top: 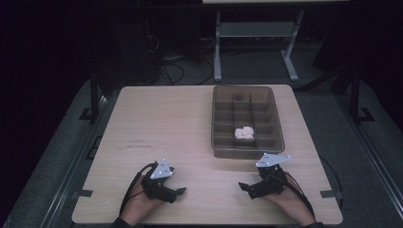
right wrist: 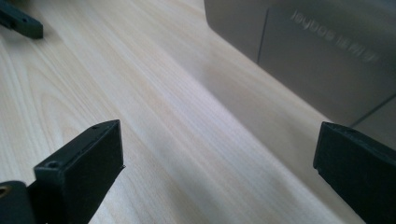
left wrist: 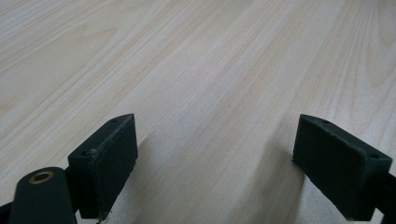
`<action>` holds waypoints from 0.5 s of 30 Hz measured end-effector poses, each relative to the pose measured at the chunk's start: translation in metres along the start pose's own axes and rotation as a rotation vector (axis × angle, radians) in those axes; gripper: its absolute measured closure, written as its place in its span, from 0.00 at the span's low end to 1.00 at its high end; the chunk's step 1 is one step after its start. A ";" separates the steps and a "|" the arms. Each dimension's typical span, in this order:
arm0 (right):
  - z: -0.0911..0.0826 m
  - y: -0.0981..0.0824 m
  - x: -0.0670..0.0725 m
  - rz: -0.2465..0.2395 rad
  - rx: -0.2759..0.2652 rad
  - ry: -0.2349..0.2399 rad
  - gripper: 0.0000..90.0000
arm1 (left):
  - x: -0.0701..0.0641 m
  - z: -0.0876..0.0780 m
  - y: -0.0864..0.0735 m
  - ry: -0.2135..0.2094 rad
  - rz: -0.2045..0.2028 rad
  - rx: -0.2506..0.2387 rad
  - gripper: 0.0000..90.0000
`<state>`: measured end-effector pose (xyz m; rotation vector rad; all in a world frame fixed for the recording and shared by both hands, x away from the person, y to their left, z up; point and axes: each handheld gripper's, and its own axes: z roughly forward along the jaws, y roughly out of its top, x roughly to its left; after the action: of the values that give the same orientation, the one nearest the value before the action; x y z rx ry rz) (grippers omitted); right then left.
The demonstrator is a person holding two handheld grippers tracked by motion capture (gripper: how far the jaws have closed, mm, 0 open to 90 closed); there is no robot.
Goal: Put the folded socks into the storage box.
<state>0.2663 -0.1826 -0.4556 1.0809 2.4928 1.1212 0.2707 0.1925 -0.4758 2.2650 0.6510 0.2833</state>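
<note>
On the left, my left gripper (top: pixel 179 191) rests low on the wooden surface (top: pixel 166 123) near the front edge, jaws spread wide with nothing between them; the left gripper view looks along those jaws at bare wood grain. Moving right, my right gripper (top: pixel 243 186) sits in much the same pose, released and empty, its jaws pointing inward toward the left one, with the two well apart. In the right gripper view the grey wall of the tray (right wrist: pixel 327 51) stands just beyond the jaws. That divided tray (top: pixel 273 118) lies on the right half of the surface, just beyond the right gripper, and the thing I take to be the target, a pale crumpled lump (top: pixel 244 133), sits in the middle compartment of the row nearest me. I judge it light and soft, something like wadded paper or foam, so it should squash rather than slip or break. The compartment walls crowd it closely, so I would come straight down from above with the right gripper, jaws set across the lump's middle, and close gently so as not to drag the tray along.
</note>
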 end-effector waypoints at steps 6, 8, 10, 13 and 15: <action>0.006 -0.007 0.002 -0.015 0.027 -0.023 0.01 | 0.000 0.000 0.000 -0.002 0.001 0.000 0.15; 0.009 -0.009 0.001 -0.021 0.039 -0.025 0.02 | 0.000 0.000 0.000 -0.002 0.001 0.000 0.15; 0.013 -0.012 0.000 -0.022 0.047 -0.030 0.01 | 0.000 0.000 0.000 -0.003 0.002 0.000 0.15; 0.017 -0.014 0.000 -0.046 0.056 -0.061 0.01 | 0.000 0.000 0.000 -0.003 0.002 0.000 0.15; 0.019 -0.015 0.000 -0.052 0.054 -0.065 0.01 | 0.000 0.000 0.000 -0.004 0.003 0.000 0.15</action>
<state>0.2665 -0.1790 -0.4795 1.0425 2.4987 0.9944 0.2704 0.1925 -0.4758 2.2664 0.6458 0.2796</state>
